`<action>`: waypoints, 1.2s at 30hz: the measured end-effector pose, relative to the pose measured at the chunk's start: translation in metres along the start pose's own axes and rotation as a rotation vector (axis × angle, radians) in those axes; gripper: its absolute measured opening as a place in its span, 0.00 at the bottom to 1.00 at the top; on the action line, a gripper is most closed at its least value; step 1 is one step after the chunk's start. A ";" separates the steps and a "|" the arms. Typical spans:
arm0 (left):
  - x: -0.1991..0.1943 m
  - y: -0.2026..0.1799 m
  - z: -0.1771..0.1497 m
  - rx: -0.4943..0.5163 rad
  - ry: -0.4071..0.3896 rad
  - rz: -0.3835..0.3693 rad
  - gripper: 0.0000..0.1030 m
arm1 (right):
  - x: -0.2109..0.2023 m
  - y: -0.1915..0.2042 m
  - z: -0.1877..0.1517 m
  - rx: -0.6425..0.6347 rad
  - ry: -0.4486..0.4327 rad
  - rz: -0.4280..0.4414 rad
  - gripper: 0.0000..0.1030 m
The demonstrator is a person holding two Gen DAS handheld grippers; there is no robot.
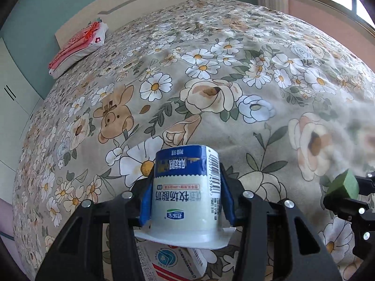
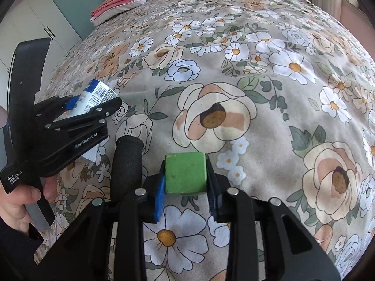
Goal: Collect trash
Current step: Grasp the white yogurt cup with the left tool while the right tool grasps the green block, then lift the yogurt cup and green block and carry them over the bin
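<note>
A white and blue yogurt cup is clamped by its sides in my left gripper, which is shut on it. The cup's rim faces the camera, and it hangs just above the bed. A green foam block sits between the blue pads of my right gripper, which is shut on it. The right wrist view shows the left gripper with the cup at the left, held by a person's hand. In the left wrist view the green block shows at the right edge.
A floral quilt covers the bed. A white printed box lies under the cup, and a black foam cylinder lies beside the green block. Folded red and white bedding sits at the headboard. White wardrobes stand to the left.
</note>
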State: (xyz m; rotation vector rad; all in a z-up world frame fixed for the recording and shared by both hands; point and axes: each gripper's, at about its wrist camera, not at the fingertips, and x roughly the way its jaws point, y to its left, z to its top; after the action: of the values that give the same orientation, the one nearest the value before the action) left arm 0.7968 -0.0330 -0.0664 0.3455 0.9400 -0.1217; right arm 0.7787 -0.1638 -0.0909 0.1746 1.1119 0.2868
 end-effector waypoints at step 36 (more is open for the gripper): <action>-0.416 0.006 -0.109 -0.167 -0.203 -0.006 0.48 | -0.408 0.089 -0.131 -0.126 -0.275 0.012 0.30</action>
State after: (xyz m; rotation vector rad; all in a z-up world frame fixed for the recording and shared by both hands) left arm 0.4703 -0.0094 0.2122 0.1717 0.7442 -0.0815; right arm 0.4804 -0.2075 0.2269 0.1044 0.8183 0.3322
